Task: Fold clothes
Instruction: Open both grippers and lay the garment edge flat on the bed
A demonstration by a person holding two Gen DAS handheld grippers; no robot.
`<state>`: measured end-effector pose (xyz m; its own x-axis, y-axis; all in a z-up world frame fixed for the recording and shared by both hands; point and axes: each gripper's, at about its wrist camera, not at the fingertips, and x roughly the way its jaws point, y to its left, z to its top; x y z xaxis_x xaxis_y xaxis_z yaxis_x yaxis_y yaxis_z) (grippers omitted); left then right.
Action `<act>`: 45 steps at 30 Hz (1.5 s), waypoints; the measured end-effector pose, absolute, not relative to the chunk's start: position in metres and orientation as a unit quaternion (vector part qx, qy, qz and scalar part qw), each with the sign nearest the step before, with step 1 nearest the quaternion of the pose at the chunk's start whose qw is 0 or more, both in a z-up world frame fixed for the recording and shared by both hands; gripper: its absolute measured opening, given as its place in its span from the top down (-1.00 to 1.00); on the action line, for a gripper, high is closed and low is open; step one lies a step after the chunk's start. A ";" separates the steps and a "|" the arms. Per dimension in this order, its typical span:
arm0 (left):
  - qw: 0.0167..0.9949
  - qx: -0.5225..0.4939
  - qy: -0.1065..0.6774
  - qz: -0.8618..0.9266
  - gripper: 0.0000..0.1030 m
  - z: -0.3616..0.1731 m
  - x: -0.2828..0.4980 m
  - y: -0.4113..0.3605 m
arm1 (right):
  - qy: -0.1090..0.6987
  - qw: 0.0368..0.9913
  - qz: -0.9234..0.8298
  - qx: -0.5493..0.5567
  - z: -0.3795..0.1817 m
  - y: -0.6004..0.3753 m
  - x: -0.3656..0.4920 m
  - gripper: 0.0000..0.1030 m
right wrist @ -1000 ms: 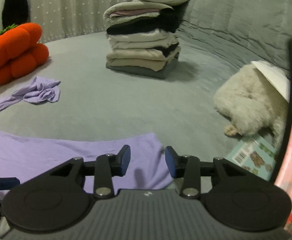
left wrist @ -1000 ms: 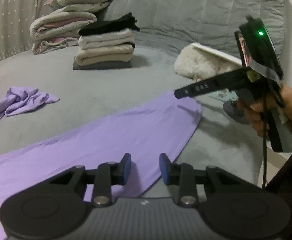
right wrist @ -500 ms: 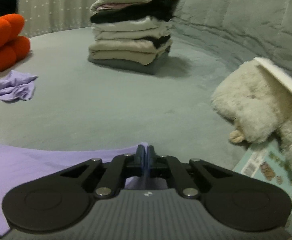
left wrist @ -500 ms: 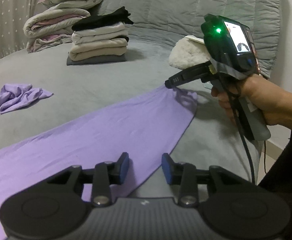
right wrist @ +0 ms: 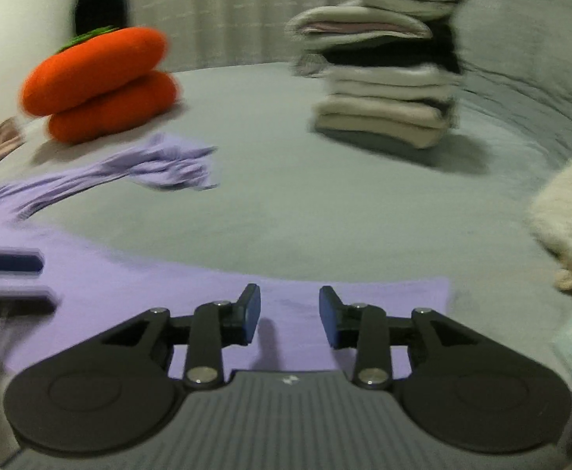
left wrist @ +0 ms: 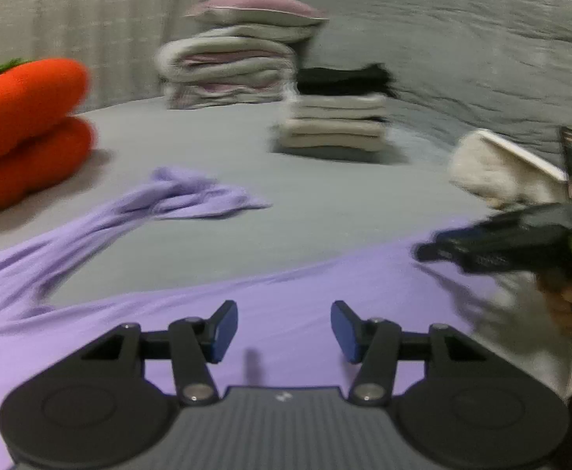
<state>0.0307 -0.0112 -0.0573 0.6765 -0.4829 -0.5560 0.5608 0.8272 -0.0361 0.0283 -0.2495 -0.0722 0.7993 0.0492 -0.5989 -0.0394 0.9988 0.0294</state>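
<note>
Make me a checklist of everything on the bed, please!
Surface: grey bed cover.
Job's things: purple garment spread flat, one sleeve bunched up.
Clutter: stack of folded clothes, orange plush, white fluffy toy, folded blankets and pillow.
Grippers: left gripper open over the garment; right gripper open over its edge.
Cables: nothing seen.
Surroundings: curtain, grey headboard.

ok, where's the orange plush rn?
Far left in both views: the orange plush sits on the bed by the curtain, just behind the purple garment's bunched end.
</note>
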 end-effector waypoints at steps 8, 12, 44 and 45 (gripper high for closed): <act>0.930 0.072 0.309 -0.187 -0.05 -0.073 0.022 0.086 | 0.323 0.946 0.036 -0.004 -0.083 -0.252 0.026 0.23; 0.936 0.063 0.310 -0.158 -0.11 -0.080 0.010 0.133 | 0.326 0.945 0.019 0.008 -0.084 -0.270 0.022 0.23; 0.939 -0.025 0.312 -0.147 -0.13 -0.043 0.120 0.063 | 0.372 0.909 0.098 0.161 -0.063 -0.181 0.133 0.23; 0.938 -0.024 0.313 -0.147 -0.10 -0.045 0.125 0.060 | 0.375 0.905 0.100 0.176 -0.064 -0.180 0.137 0.23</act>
<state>0.1250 0.0600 -0.0446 0.7602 -0.2910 -0.5808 0.2606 0.9556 -0.1377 0.1373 -0.1796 -0.0645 0.6992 0.3127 -0.6430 -0.0492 0.9182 0.3931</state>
